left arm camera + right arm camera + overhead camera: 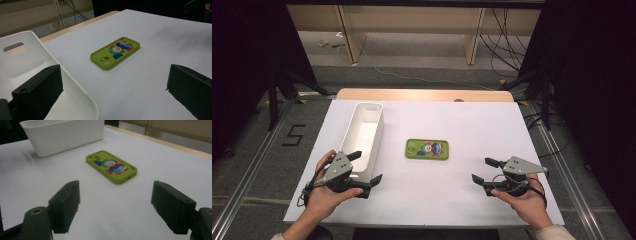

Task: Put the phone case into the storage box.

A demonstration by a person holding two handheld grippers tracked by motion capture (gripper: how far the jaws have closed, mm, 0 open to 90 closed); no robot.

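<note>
While the green phone case lies untouched beside the white bin, your left gripper and right gripper wait, jaws apart and empty; everything remains.

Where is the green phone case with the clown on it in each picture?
High view: the green phone case lies flat in the middle of the white table, right of the white bin.
Left gripper view: it lies just above the middle, right of the bin.
Right gripper view: it lies near the middle, below and right of the bin.
Shared landmark: the white bin.
</note>
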